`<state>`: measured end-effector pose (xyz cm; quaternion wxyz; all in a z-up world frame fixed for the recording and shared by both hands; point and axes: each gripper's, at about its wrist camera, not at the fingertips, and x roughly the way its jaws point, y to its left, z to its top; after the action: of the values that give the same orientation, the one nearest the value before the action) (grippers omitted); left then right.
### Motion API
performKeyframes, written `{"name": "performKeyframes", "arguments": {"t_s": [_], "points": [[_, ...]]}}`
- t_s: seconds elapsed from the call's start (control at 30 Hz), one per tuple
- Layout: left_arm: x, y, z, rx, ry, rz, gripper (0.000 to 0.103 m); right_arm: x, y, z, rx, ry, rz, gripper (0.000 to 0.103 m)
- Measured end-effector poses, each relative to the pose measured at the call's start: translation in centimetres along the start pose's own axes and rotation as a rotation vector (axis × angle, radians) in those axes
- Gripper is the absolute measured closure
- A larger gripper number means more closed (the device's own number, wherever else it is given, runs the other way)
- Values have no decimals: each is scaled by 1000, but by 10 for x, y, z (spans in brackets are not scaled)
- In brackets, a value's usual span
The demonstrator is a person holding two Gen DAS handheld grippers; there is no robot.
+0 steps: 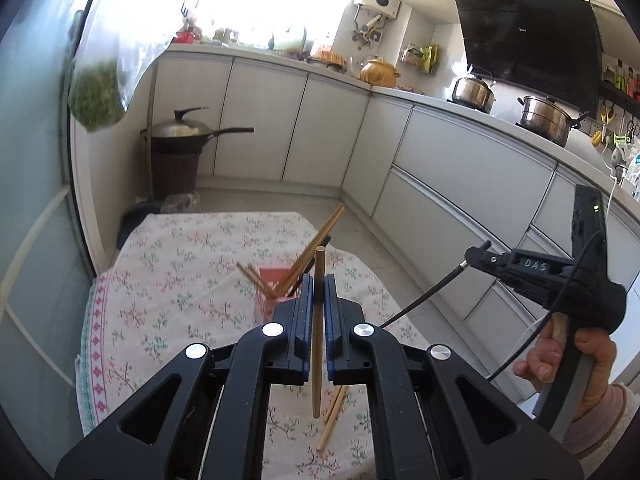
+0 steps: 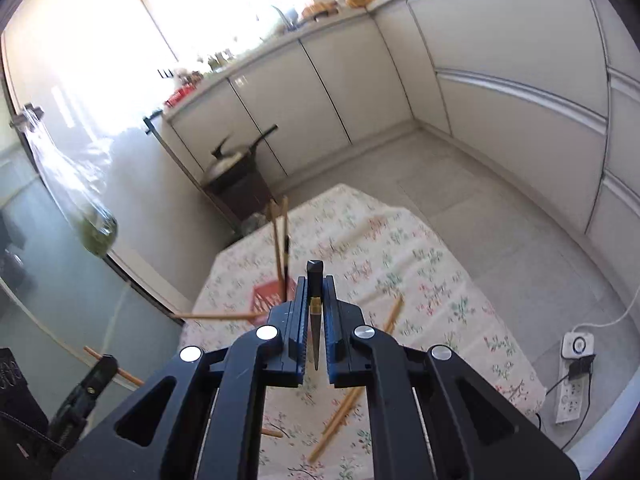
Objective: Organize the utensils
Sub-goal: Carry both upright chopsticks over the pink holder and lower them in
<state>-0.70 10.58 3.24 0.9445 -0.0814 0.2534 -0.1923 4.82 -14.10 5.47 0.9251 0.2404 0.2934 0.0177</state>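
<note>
My left gripper [image 1: 319, 280] is shut on a wooden chopstick [image 1: 318, 344] that stands upright between its pads. Just beyond it a red holder [image 1: 269, 300] with several chopsticks sits on the floral-cloth table [image 1: 168, 280]. Loose wooden chopsticks [image 1: 334, 416] lie on the cloth below. My right gripper [image 2: 316, 280] is shut on a black chopstick [image 2: 315, 280] with a gold band, above the red holder [image 2: 267, 300]. More loose chopsticks [image 2: 340, 420] lie on the cloth. In the right wrist view the left gripper [image 2: 105, 364] shows at lower left. In the left wrist view a hand holds the right gripper [image 1: 478, 254].
A dark bin with a lidded wok [image 1: 180, 132] on it stands past the table's far left corner. A plastic bag of greens [image 1: 96, 96] hangs at the left by a glass door. White cabinets [image 1: 460, 168] run along the right. A power strip [image 2: 573, 392] lies on the floor.
</note>
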Motion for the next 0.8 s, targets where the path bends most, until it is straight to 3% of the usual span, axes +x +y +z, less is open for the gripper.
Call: {"name": "performKeyframes", "arguments": {"t_s": [0.43,0.67,0.8], "points": [[42,-1,95,-82,-167,-36,98,3,12,51,37,-94,41,96],[82,29,102,-126,-168,56,98,36,16,59,30,-64,51,96],[110,46,94,-151,-121,109,96,52,25,54,16,-38,60,96]]}}
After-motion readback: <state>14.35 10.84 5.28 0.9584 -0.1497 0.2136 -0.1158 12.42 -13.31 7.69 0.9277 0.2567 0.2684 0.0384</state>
